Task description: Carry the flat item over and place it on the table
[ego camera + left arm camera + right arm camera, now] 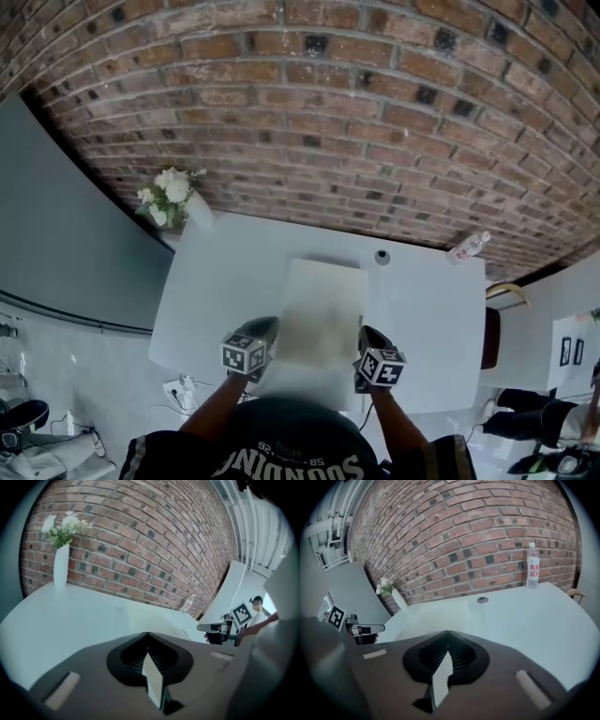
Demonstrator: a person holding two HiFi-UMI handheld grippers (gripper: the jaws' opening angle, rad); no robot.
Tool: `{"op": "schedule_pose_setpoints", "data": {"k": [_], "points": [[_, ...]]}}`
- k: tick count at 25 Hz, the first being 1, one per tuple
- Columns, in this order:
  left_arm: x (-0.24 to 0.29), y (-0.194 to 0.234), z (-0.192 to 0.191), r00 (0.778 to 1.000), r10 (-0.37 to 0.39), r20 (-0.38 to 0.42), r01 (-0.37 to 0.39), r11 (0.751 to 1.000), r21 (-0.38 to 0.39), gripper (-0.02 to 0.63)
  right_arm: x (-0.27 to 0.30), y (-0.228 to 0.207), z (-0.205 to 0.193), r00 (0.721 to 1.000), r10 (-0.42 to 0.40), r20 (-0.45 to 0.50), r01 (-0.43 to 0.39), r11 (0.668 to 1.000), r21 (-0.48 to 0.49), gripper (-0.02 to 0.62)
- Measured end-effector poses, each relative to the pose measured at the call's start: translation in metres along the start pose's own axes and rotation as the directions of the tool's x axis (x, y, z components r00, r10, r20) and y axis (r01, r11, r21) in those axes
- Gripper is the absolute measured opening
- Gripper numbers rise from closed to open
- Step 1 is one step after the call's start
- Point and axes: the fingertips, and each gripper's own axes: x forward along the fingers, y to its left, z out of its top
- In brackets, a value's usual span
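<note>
A pale flat sheet (320,317) hangs over the near half of the white table (214,281), blurred in the head view. My left gripper (265,330) pinches its left edge and my right gripper (367,339) its right edge. In the left gripper view the jaws (147,635) are closed, with a thin pale strip of the sheet (153,680) caught between them. The right gripper view shows the same: closed jaws (448,634) clamping a pale sliver of the sheet (440,679). Each gripper view also catches the other gripper (219,627) (364,629) off to the side.
A white vase of flowers (172,201) stands at the table's far left corner. A water bottle (469,247) and a small round object (382,256) sit near the far right. The brick wall (356,112) runs behind. A dark chair (491,337) is at the right, cables on the floor (183,390).
</note>
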Motion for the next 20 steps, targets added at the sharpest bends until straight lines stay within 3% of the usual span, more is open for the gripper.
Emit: {"op": "schedule_pose_setpoints", "data": {"k": [9,20], "points": [[-0.005,-0.01,0.009,0.999,0.034,0.012,-0.036,0.992,0.121,0.01,0.0,0.019,0.002,1.0,0.01,-0.024,-0.013,0.996,-0.087,0.0],[-0.009,-0.046,0.06,0.995,-0.062,0.081,0.041,0.972,0.233,0.009,-0.013,0.063,0.056,0.99,0.104,0.094,-0.09,0.986,-0.143,0.0]]}}
